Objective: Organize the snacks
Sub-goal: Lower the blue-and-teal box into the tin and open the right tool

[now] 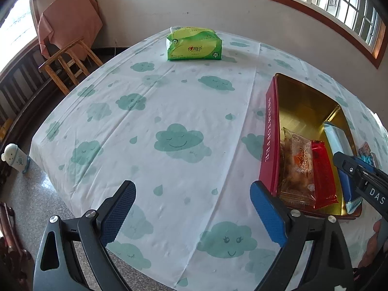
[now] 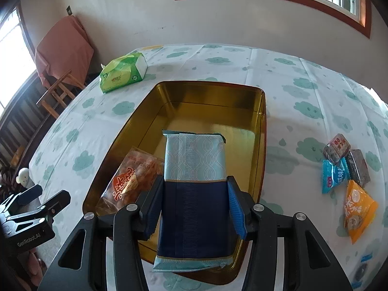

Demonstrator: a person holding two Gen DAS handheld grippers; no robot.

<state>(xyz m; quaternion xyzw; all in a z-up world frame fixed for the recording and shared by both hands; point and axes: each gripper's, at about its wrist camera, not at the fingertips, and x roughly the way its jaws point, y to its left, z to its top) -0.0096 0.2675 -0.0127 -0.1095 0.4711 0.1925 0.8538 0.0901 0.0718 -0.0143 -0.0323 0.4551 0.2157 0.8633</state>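
A red tin (image 1: pixel 268 131) with a gold inside (image 2: pixel 213 111) sits on the table. In it lie a clear orange-print snack bag (image 1: pixel 297 167) (image 2: pixel 131 179) and a red packet (image 1: pixel 323 172). My right gripper (image 2: pixel 192 203) is shut on a blue and pale-blue snack packet (image 2: pixel 194 169) and holds it over the tin's near end; the packet also shows in the left wrist view (image 1: pixel 339 143). My left gripper (image 1: pixel 194 208) is open and empty above the cloth, left of the tin. Several loose snacks lie right of the tin: a blue packet (image 2: pixel 333 175), an orange packet (image 2: pixel 359 206), dark packets (image 2: pixel 338 146).
A green tissue pack (image 1: pixel 194 43) (image 2: pixel 123 72) lies at the table's far side. A wooden chair with a pink cloth (image 1: pixel 70 43) stands at the far left. A white bottle (image 1: pixel 15 157) stands on the floor at left. The cloud-print tablecloth (image 1: pixel 169 111) covers the table.
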